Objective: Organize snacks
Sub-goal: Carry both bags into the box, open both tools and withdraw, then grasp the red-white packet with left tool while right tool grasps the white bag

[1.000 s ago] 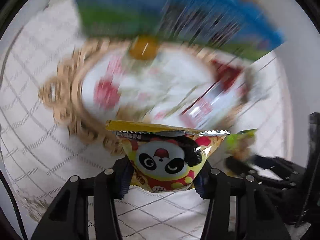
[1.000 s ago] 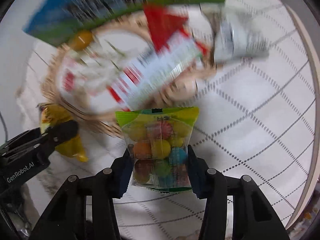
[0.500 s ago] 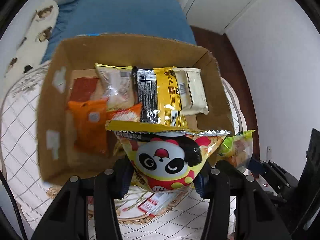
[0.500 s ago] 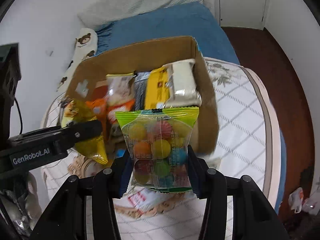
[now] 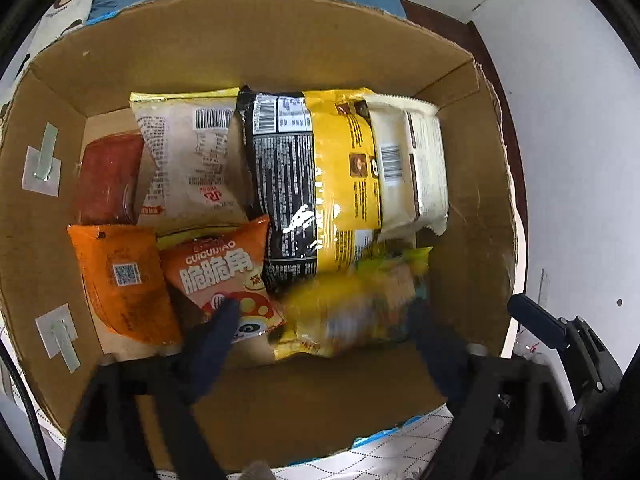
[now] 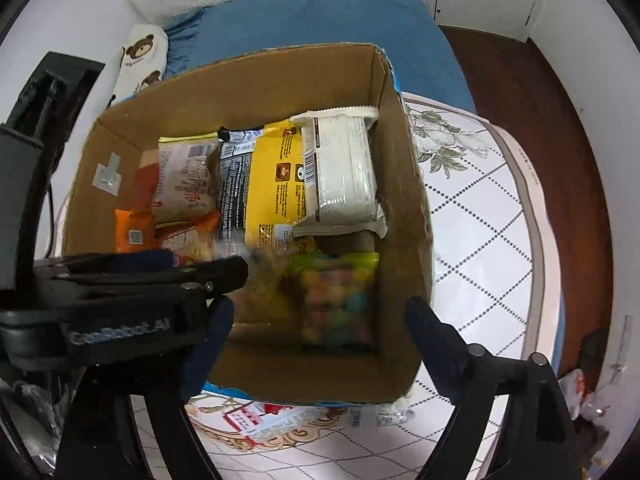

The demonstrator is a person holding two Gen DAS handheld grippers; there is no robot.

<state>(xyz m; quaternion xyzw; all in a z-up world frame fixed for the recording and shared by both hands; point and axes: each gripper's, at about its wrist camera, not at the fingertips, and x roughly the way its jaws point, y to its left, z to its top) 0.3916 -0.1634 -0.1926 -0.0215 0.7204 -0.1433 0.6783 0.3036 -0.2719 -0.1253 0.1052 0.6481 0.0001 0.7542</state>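
cardboard box takes two more packets

brown cardboard box (image 5: 256, 36) stands on a white quilted worktop (image 6: 492, 248), and both claws hang over it, pointing steeply down into it. the left claw (image 5: 324, 332) has just been opening; its dark fingers (image 5: 212, 340) stand wide apart and press on nothing. below and between them a yellow packet (image 5: 332, 320) shows only as a blur, at the near side of the box floor, free of the pads. the right claw (image 6: 316, 332) has also just been opening, and its fingers (image 6: 432, 332) stand apart in the same way. the candy bag (image 6: 336, 296), green at the top with coloured balls inside, is blurred too and sits in the near right corner of the box, just beside the right wall, touching no finger.

inside the box other snacks already lie close together: a red packet (image 5: 108, 176) at the far left, a pale packet (image 5: 188, 160) next to it, a black and yellow bag (image 5: 312, 184) in the middle, a cream packet (image 5: 412, 160) at the right. two orange packets (image 5: 124, 280) lie in front of these on the left side. in the right wrist view the left claw crosses the lower left of the picture, over the near left corner of the box. a blue bedcover (image 6: 312, 12) is behind the box, and a woven tray (image 6: 280, 432) with a packet shows under the near edge of the box.
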